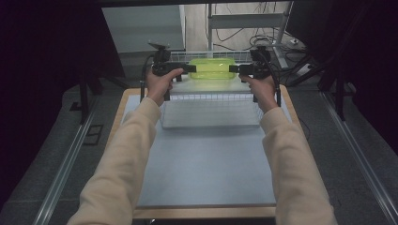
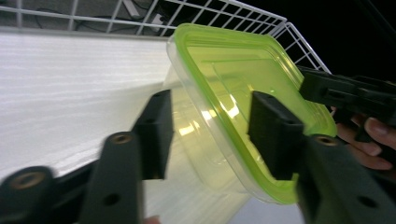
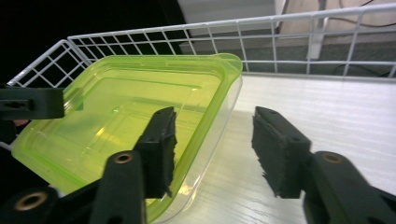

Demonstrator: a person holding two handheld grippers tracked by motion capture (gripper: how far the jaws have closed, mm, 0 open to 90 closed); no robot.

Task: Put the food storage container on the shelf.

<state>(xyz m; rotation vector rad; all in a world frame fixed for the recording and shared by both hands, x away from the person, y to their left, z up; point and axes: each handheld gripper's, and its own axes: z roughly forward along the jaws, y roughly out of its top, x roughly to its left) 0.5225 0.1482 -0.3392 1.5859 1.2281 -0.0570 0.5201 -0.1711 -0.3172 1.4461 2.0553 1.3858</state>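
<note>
Green-lidded container above white wire basket, left gripper and right gripper at its ends, jaws apart around its rim

We see a wooden table in the middle of the frame, most of its top covered by a pale blue-grey mat. At the mat's upper end stands a white wire basket, reaching the table's far edge.
</note>
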